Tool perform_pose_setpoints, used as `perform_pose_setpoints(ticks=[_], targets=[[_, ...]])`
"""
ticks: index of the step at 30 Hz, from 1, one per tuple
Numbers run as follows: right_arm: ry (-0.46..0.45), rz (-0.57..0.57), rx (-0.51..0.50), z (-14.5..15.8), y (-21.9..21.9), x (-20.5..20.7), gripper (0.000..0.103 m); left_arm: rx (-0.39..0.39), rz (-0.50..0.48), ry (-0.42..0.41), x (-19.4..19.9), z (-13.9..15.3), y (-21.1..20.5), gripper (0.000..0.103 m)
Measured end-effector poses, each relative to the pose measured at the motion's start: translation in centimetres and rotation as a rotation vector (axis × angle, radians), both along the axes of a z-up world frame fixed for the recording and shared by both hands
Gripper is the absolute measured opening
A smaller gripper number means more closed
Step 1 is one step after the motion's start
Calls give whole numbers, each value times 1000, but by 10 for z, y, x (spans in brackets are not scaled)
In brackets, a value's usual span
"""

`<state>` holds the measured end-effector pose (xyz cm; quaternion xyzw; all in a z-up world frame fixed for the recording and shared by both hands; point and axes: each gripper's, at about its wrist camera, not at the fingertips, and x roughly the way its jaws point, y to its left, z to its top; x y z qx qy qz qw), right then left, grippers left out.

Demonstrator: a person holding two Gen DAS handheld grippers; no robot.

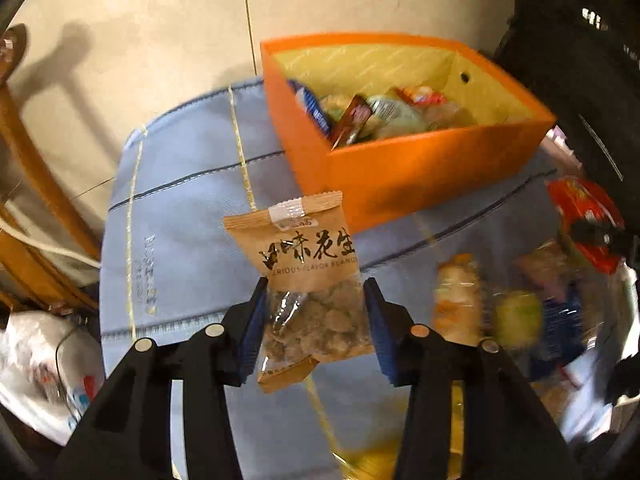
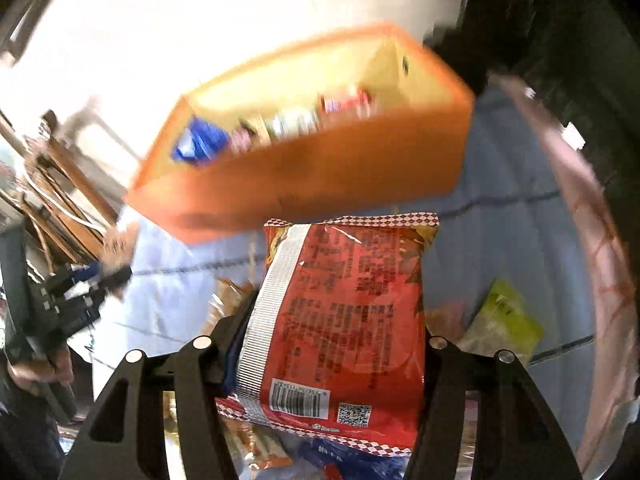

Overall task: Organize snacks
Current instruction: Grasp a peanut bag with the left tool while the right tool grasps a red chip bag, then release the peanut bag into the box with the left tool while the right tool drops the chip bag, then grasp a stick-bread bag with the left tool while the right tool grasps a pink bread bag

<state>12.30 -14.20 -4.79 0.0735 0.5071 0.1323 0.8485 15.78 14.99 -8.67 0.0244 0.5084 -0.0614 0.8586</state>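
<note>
left gripper [image 1: 316,304] jaws clamped on peanut packet [image 1: 304,276], long axis toward 12 | right gripper [image 2: 332,332] jaws clamped on red noodle pack [image 2: 344,312] | orange box [image 1: 408,168] at 1 o'clock of left jaws, 11–12 of right, already part-filled | blue cloth tabletop [image 1: 180,216], loose snacks [image 1: 512,312] at 3 o'clock | wooden chair [image 1: 36,168] at 9 o'clock.

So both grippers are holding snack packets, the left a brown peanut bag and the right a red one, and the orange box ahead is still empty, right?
Not empty. The left wrist view shows the orange box already holding several packets. The rest stands: the left gripper holds the brown peanut bag, and the right gripper holds the red packet.
</note>
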Motion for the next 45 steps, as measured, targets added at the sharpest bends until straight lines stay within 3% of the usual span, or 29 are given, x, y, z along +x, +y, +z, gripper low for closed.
perform_pose_setpoints(ticks=[2,4,8,12,14,17,18,19,20,21,22,23,25,29,32,35,38,40,41,45], targets=[[-66,3,-3,24,-9,-2,59,-75,37,-25,-7,25,-6,46],[-135,-1,-15,48,-17,2,59,-151,32,-99,-10,61,-22,46],[-255,-11,-42,88,-37,40,59,-78,-28,-202,28,98,-70,46],[-257,-9,-13,94,-33,88,59,-139,30,-201,80,96,-80,35],[-234,5,9,95,-34,107,59,-148,18,-207,93,94,-81,35],[-266,29,-43,94,-20,126,59,-134,4,-214,110,87,-78,34],[-267,44,-37,96,-17,130,61,-149,-16,-229,116,87,-81,40],[-272,52,-19,94,-14,133,72,-140,-10,-256,124,81,-80,91],[-291,44,-1,92,-13,135,95,-86,48,-269,133,69,-79,92],[-294,11,-30,88,-10,145,99,-39,95,-248,139,58,-78,99],[-277,-4,-44,83,-7,153,99,-5,139,-197,145,46,-75,99],[-264,-2,-28,81,-8,152,99,-23,168,-144,147,31,-68,99],[-287,4,-20,80,-15,140,99,-90,203,-145,136,19,-56,99],[-218,20,-23,64,-36,111,99,-108,213,-91,101,3,-48,99],[-189,14,-138,36,-48,75,99,-49,107,-87,59,-18,-68,99],[-65,67,-228,-8,-52,43,99,-17,-34,-62,32,-44,-91,99],[88,95,-238,-63,-55,23,99,32,-159,14,23,-82,-117,99],[151,127,-218,-85,-48,15,99,28,-186,42,25,-96,-122,99],[118,112,-205,-90,-45,13,100,20,-183,52,28,-103,-120,99],[83,143,-249,-96,-30,14,100,-168,-88,128,47,-124,-95,96]])
